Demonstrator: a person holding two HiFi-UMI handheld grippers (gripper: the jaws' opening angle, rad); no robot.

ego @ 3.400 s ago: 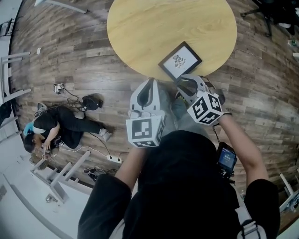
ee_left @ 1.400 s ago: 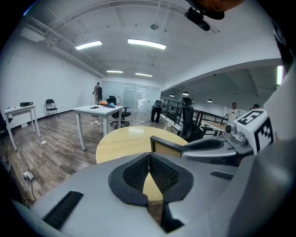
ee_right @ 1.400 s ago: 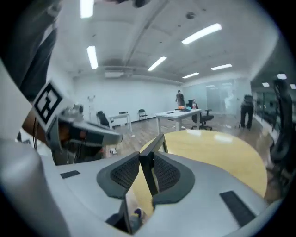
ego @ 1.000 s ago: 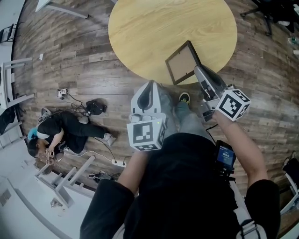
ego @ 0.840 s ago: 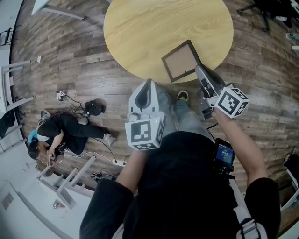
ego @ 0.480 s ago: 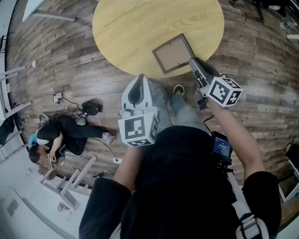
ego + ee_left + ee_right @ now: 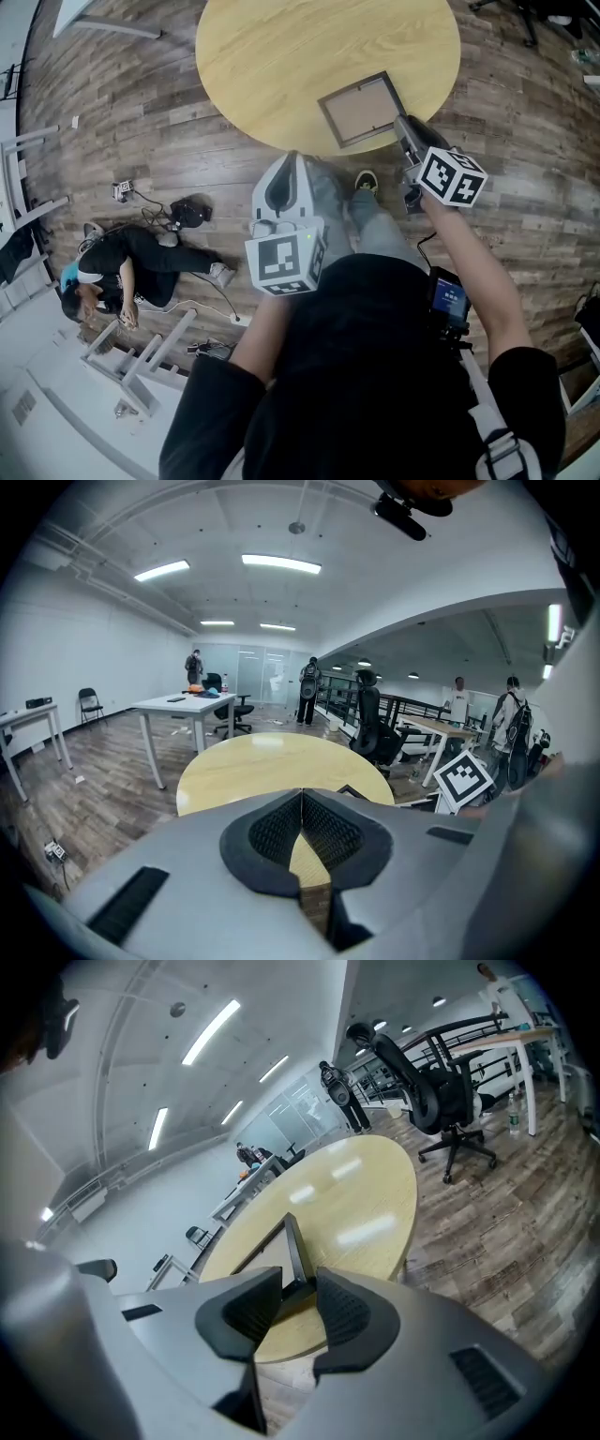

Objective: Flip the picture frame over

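Pale wood forms the round worktop (image 7: 281,47). The picture frame (image 7: 361,108) lies flat on it with its brown backing up, near the edge closest to the person. The right claw (image 7: 298,1286) has just been opening, and its jaws stand released around the frame's near corner. The left claw (image 7: 302,797) is clenched on nothing, just short of the worktop's edge.

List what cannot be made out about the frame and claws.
- Front of the picture frame: face down on the table, hidden in every view.
- Whether its near corner lies flat: the right claw covers it in the head view. In the right gripper view its jaws, which have just been opening, straddle the corner and block the tabletop.
- Left gripper view: the shut left claw hides most of the frame.
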